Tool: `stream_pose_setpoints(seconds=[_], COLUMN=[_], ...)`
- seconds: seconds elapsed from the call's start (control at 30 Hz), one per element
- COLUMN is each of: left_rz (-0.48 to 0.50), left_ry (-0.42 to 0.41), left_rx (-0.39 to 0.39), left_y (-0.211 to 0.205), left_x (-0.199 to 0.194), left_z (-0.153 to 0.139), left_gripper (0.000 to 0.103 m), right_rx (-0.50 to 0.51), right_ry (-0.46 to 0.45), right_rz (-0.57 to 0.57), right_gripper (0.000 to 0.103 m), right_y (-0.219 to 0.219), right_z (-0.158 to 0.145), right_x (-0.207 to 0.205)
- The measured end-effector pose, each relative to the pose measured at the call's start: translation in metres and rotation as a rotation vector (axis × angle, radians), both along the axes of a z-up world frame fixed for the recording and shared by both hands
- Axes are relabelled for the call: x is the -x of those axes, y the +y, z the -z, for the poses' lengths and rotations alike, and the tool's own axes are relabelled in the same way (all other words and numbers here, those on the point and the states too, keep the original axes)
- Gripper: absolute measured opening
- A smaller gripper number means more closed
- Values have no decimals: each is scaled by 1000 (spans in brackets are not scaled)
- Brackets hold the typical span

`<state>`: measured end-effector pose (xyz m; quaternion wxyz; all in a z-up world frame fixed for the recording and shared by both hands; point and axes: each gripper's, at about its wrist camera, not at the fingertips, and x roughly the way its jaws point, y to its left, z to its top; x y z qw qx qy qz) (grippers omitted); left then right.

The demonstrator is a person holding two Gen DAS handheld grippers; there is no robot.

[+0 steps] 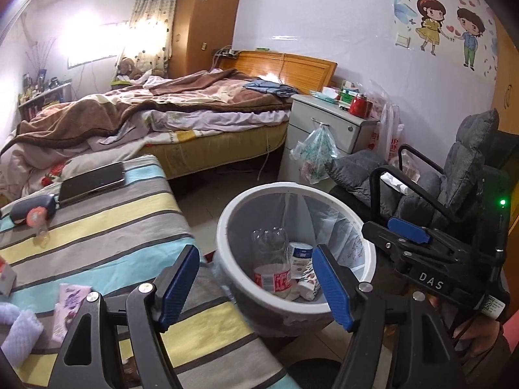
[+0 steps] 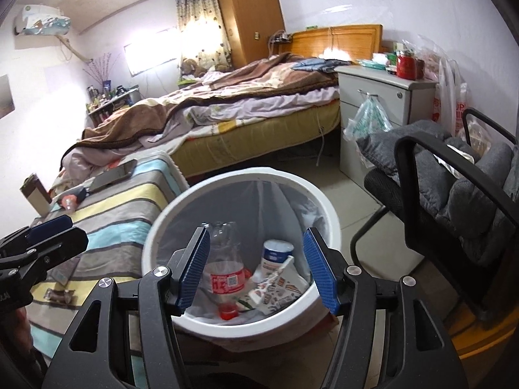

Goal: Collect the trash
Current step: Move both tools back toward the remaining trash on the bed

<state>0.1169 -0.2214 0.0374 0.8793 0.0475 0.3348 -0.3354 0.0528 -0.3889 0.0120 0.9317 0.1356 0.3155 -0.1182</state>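
Now both grippers hang released above the white trash bin [image 2: 327,207], nothing between their fingers [image 2: 194,269].

Remaining trash, a pink wrapper [image 1: 69,308], lies at the near left edge of the striped bed [image 1: 107,223], closer to the left gripper [image 1: 256,288] than to the right gripper [image 2: 256,272]; it is flat, with its long axis pointing away from the camera.
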Motion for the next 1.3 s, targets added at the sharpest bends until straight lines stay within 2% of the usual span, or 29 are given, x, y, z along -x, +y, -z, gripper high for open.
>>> stream_pose_setpoints(seconds=[0.53, 0.73, 0.93, 1.1, 1.3], left_rz=[-149, -211, -321, -399, -478], left_ry=[-78, -69, -84, -62, -46], left_rx=[-34, -24, -35, -25, -37], left_y=[89, 127, 170, 210, 248], left_x=[18, 17, 14, 10, 5], left_z=[-14, -11, -12, -8, 0], left_gripper=[72, 72, 72, 72, 72], right_rx=[-1, 6, -7, 2, -48], right_ry=[-82, -80, -72, -65, -25], right_rz=[-134, -188, -256, -332, -395], right_gripper=[62, 62, 62, 62, 62], right_y=[51, 76, 102, 127, 150], right_z=[-13, -13, -12, -10, 0], right_x=[-7, -14, -23, -30, -42])
